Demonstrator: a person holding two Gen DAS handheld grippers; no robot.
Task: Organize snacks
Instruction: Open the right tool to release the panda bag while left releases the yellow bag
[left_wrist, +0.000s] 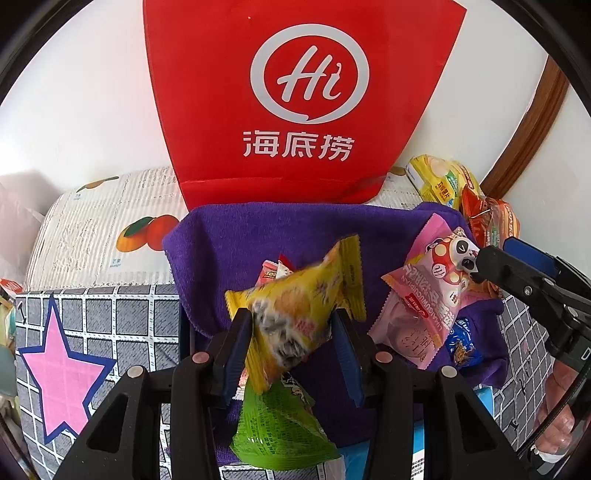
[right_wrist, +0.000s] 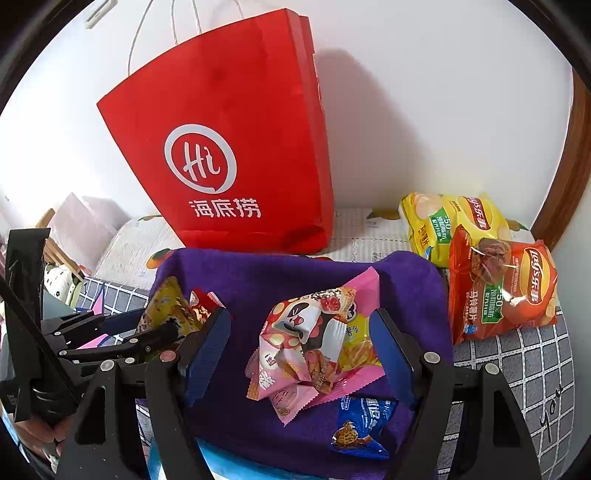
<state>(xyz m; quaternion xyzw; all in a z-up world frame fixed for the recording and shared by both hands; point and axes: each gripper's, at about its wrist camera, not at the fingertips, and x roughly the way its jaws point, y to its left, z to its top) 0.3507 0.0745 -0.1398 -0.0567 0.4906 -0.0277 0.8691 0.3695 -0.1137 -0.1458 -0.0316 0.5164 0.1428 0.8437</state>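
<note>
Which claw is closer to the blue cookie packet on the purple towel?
Right. The right claw hangs open over the pink snacks just behind the blue cookie packet; the left claw, shut on a yellow packet, sits farther off across the purple towel.

Yellow snack packet tilted, lifted above purple cloth; pink packets heaped there.

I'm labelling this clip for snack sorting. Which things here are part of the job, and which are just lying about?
Job: yellow snack packet in left gripper; pink packets; blue packet; chip bags; red bag.
Lying about: purple towel; grid cloth.
</note>
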